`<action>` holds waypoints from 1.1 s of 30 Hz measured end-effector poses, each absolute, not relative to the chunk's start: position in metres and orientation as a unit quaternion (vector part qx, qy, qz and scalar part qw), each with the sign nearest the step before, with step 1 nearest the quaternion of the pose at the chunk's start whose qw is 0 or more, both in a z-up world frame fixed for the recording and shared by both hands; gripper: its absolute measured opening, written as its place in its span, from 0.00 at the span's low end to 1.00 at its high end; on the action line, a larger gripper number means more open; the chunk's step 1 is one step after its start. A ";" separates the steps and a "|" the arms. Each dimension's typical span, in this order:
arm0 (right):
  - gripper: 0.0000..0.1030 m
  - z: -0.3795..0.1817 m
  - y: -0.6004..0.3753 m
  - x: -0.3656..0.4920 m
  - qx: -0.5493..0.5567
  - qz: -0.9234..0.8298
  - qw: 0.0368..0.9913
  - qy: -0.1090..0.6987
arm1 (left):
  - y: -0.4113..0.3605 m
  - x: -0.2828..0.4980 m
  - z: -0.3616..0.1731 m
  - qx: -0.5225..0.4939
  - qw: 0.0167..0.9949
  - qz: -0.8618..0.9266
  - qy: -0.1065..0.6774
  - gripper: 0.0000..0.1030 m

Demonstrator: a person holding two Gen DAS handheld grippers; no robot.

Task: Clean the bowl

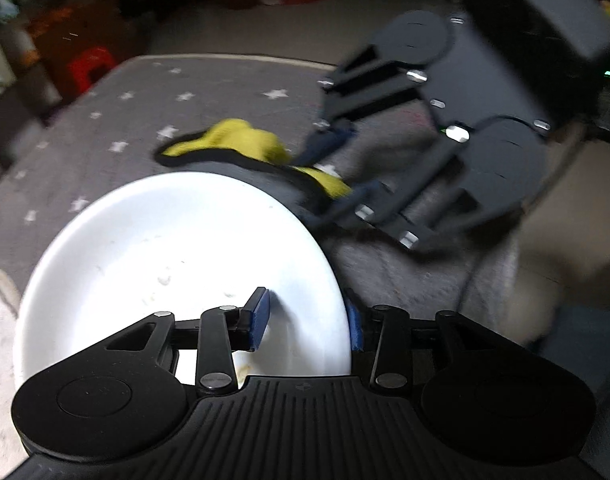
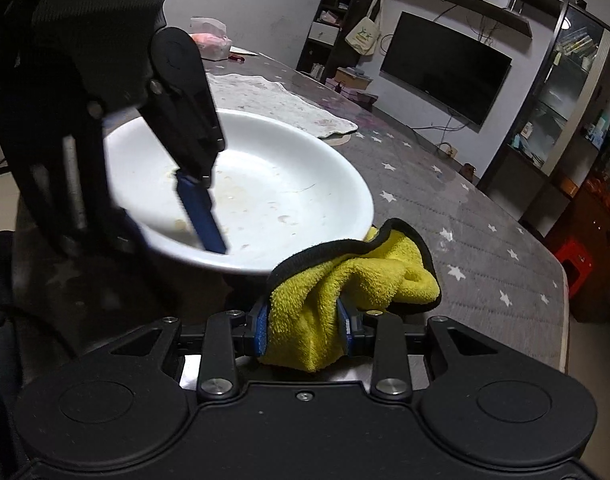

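Smears mark the bowl (image 2: pixel 265 184) held above the table (image 2: pixel 485 248), rim pinched in my left gripper (image 1: pixel 309 320); my right gripper (image 2: pixel 303 326) clamps the yellow cloth (image 2: pixel 345 280) beside it. Wiping remains, I judge.

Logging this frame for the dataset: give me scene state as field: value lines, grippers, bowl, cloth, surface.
left gripper: shut on the white bowl, one pad inside, one outside the rim
right gripper: shut on the yellow cloth
bowl state: dirty, brownish smears inside, tilted, held off the table
cloth position: beside the bowl's rim, not yet wiping inside
surface: grey star-patterned tablecloth
also there: white mat behind the bowl
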State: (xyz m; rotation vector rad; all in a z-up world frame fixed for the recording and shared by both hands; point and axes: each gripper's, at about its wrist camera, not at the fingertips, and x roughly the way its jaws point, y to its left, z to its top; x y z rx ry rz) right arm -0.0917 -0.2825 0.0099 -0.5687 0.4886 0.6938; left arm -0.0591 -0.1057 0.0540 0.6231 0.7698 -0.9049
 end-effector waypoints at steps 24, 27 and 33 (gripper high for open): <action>0.35 0.010 -0.278 -0.064 -0.282 0.342 0.867 0.227 | -0.120 -0.063 0.023 0.334 0.775 -0.430 0.320 0.30; 0.35 0.009 -0.277 -0.052 -0.282 0.341 0.868 0.226 | -0.114 -0.059 0.023 0.351 0.754 -0.459 0.313 0.32; 0.35 0.008 -0.275 -0.029 -0.282 0.338 0.869 0.225 | -0.106 -0.049 0.023 0.375 0.707 -0.519 0.301 0.37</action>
